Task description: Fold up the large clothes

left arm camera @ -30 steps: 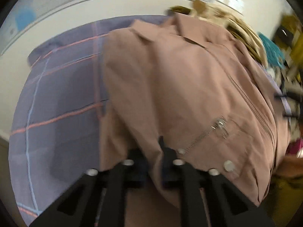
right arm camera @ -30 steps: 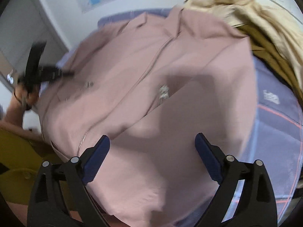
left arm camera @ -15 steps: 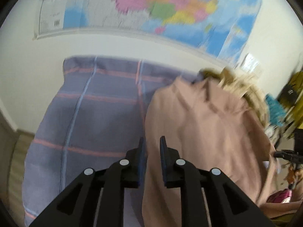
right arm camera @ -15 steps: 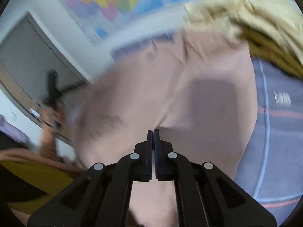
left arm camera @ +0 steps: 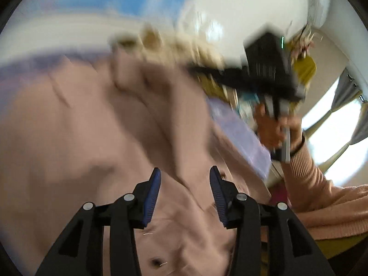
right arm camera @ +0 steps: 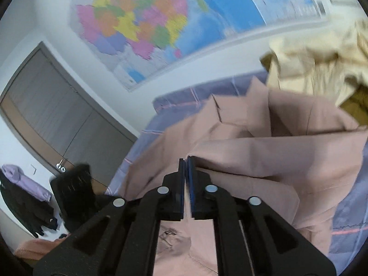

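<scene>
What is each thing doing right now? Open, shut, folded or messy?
left gripper: open, over the cloth.
right gripper: shut on pink jacket, pinching a fold.
pink jacket: part folded, one flap lifted.
beige clothes: messy heap.
bed sheet: spread under the jacket.
door: shut.

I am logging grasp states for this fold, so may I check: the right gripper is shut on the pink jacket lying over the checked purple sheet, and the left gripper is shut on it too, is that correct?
Not quite. The left gripper is open: the left wrist view shows its fingers spread above the pink jacket, gripping nothing. The rest stands: in the right wrist view the right gripper is shut on a fold of the jacket, over the checked purple sheet.
</scene>
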A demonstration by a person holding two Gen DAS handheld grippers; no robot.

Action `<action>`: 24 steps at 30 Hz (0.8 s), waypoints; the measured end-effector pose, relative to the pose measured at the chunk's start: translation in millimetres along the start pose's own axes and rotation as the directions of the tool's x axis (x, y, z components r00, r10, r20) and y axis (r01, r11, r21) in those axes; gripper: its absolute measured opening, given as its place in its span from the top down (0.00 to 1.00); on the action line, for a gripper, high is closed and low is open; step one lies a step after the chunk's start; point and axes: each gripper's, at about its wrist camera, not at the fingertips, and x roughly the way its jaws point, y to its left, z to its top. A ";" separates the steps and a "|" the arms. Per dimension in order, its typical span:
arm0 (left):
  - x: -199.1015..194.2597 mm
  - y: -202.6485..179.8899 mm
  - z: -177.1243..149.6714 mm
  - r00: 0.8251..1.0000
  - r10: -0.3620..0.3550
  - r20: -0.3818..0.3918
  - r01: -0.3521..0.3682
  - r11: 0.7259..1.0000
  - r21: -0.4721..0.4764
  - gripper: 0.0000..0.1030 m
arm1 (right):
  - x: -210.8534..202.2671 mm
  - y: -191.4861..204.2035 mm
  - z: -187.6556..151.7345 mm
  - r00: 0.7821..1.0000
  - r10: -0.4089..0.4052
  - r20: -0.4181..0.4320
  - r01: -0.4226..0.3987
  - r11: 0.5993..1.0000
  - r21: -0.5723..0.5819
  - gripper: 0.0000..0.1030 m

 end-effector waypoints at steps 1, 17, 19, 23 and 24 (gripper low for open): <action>21.6 0.2 2.2 0.999 -0.007 -0.053 0.006 1.000 -0.014 0.60 | 2.0 -6.1 -0.7 1.000 -0.013 0.000 0.013 1.000 0.011 0.95; 65.3 7.7 0.9 0.978 0.012 -0.209 -0.038 0.992 -0.124 0.51 | -61.6 -112.5 -48.2 0.940 -0.337 0.059 0.332 0.939 0.087 0.17; 63.9 0.1 -0.5 0.976 0.008 -0.217 -0.031 0.994 -0.106 0.42 | -57.3 -125.5 -55.0 0.945 -0.326 0.032 0.321 0.941 0.108 0.17; 83.7 -16.6 3.7 0.972 0.031 -0.233 -0.046 0.997 -0.057 0.34 | -42.2 -133.1 -61.1 0.958 -0.285 0.017 0.282 0.954 0.104 0.17; 87.0 -20.2 6.5 0.972 0.043 -0.231 -0.056 0.997 -0.050 0.35 | -37.5 -133.2 -60.7 0.960 -0.280 0.012 0.277 0.955 0.103 0.17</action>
